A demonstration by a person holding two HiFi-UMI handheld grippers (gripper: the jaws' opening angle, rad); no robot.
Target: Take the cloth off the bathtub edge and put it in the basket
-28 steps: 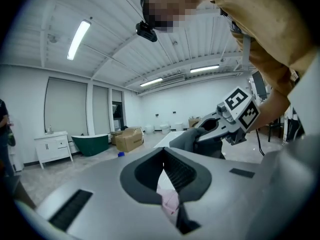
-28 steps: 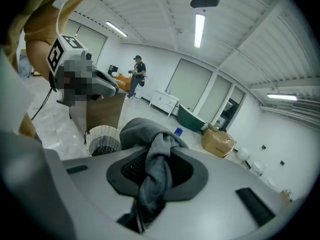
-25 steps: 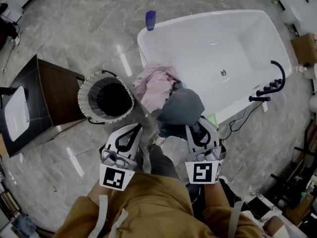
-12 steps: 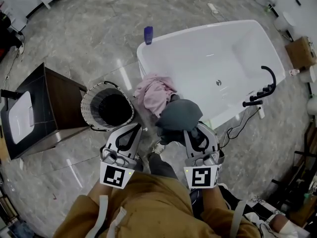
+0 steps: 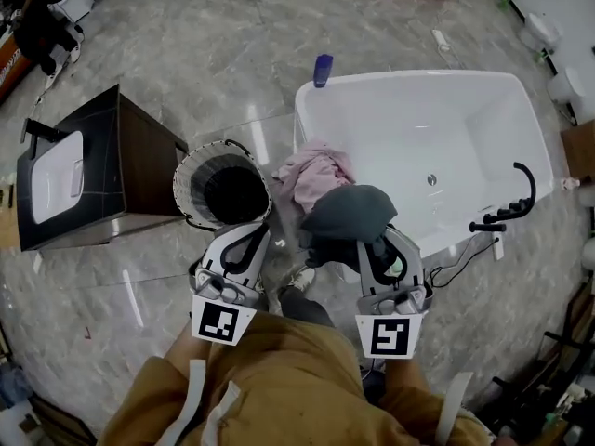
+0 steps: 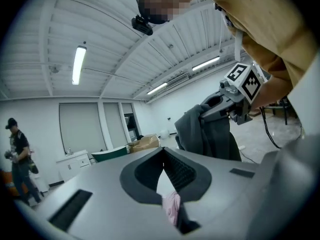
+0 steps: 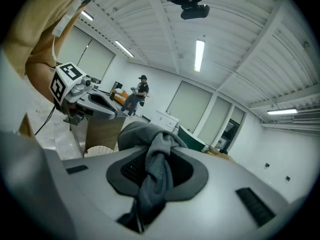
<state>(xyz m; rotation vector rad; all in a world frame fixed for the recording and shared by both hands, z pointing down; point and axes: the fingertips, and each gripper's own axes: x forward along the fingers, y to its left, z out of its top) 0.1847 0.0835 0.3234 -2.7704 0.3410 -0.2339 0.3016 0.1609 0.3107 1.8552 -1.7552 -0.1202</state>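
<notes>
While the white bathtub (image 5: 418, 128) is sitting ahead to my right and the woven basket (image 5: 189, 170) is standing just beside its near corner, I'm holding the grey cloth (image 5: 349, 214) up off the tub's edge, over the floor between the two, I judge so it isn't dragging. A pink cloth (image 5: 314, 167) is lying draped over the rim next to the basket. The right gripper (image 7: 156, 156) is pinching narrowly on the grey cloth, whose twisted length is running along the jaws with its bulk mounding past the tips, and the left gripper (image 6: 163, 154) is riding alongside, jaws together on nothing, probably spare.
</notes>
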